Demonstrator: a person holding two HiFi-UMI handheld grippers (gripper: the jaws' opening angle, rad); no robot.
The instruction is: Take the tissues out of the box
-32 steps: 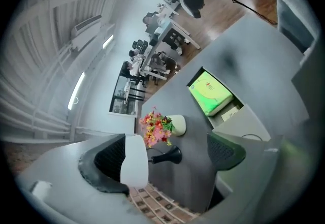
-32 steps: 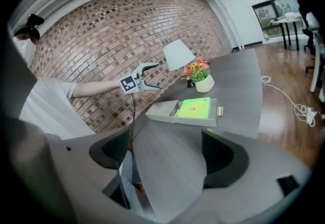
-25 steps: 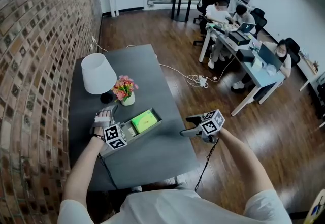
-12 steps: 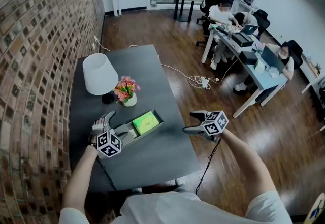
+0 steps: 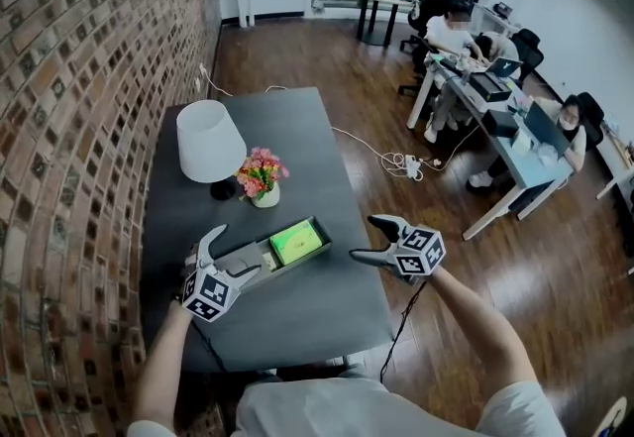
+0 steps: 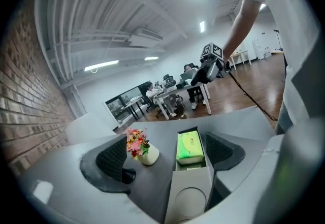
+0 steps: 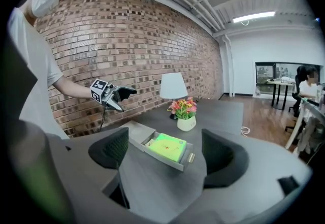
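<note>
A grey box point(image 5: 241, 258) lies on the dark table point(image 5: 297, 311) with its drawer pulled out to the right. A green tissue pack point(image 5: 299, 244) lies in the drawer. My left gripper point(image 5: 230, 255) hovers at the box's near left end, open, nothing between its jaws. In the left gripper view the box point(image 6: 190, 192) and the pack point(image 6: 190, 147) lie just ahead of that gripper point(image 6: 170, 154). My right gripper point(image 5: 365, 238) hangs at the table's right edge, open and empty, apart from the pack point(image 7: 167, 147), which lies ahead of its jaws.
A white lamp point(image 5: 210, 143) and a small vase of flowers point(image 5: 263, 182) stand behind the box. A brick wall point(image 5: 89, 128) runs along the table's left side. People sit at desks point(image 5: 495, 98) at the back right. A cable point(image 5: 396, 163) lies on the wooden floor.
My left gripper has drawn back toward me, from over the box to its near left end. The right gripper has shifted only slightly. The box and pack lie as before.
</note>
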